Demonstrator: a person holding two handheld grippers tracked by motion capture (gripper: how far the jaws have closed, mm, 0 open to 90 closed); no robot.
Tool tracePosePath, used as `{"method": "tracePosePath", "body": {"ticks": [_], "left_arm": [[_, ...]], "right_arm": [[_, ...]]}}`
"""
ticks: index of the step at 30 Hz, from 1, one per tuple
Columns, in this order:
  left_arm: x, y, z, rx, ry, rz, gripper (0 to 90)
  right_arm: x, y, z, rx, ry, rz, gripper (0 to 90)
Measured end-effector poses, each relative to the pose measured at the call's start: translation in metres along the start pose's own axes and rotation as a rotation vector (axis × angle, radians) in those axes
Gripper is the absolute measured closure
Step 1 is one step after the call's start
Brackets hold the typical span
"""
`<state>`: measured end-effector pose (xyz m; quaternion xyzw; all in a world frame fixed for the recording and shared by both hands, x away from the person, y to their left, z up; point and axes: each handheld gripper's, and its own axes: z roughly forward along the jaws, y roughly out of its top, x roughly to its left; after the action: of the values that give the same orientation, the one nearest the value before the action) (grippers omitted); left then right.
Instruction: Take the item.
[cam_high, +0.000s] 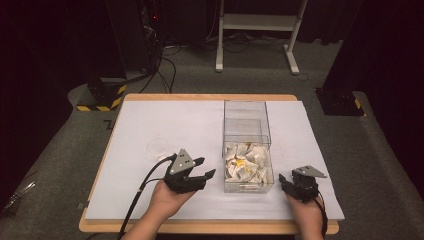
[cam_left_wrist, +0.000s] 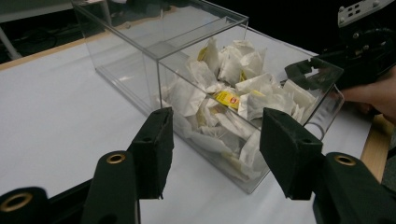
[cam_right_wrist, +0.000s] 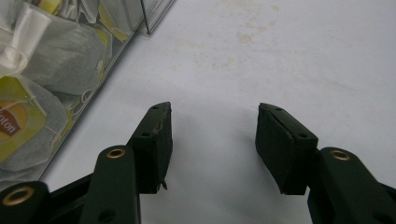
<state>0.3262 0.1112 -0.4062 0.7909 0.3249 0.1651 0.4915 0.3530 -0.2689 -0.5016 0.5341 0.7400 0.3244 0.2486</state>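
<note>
- From the high view, one clear box (cam_high: 247, 145) is seen standing on the white table cover (cam_high: 150, 125), divided into two compartments: the far one is bare, the near one is heaped with tea bags (cam_high: 247, 167), too many and too overlapped to be counted.
- One small clear round dish (cam_high: 158, 146) is seen in the high view, lying well to the left of the box.
- Two grippers are counted in the high view: the left gripper (cam_high: 207, 167) is held just left of the box's near compartment, the right gripper (cam_high: 284, 180) just right of it; neither is touching it.
- In the left gripper view, yellow tags (cam_left_wrist: 227, 98) among the tea bags are made out, and the left gripper (cam_left_wrist: 215, 140) is shown with its jaws spread, nothing between the pads.
- In the right gripper view, the right gripper (cam_right_wrist: 212, 135) is seen with jaws apart over bare table cover, the box wall at the upper left.
</note>
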Motion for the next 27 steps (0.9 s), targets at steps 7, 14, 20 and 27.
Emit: {"method": "tracePosePath", "body": {"ticks": [7, 14, 20, 27], "left_arm": [[-0.011, 0.004, 0.018, 0.033, -0.030, 0.024, 47.6], [-0.018, 0.007, 0.030, 0.041, -0.042, 0.033, 54.6], [-0.025, 0.011, 0.041, 0.058, -0.055, 0.049, 59.2], [-0.034, 0.014, 0.057, 0.083, -0.091, 0.070, 66.4]], "right_arm": [[-0.001, 0.000, 0.000, 0.002, 0.004, 0.006, 46.2], [0.000, 0.000, 0.000, 0.001, 0.004, 0.002, 46.2], [0.000, 0.000, 0.000, 0.001, 0.003, 0.000, 46.1], [0.000, 0.000, 0.000, 0.001, 0.005, -0.003, 46.1]]}}
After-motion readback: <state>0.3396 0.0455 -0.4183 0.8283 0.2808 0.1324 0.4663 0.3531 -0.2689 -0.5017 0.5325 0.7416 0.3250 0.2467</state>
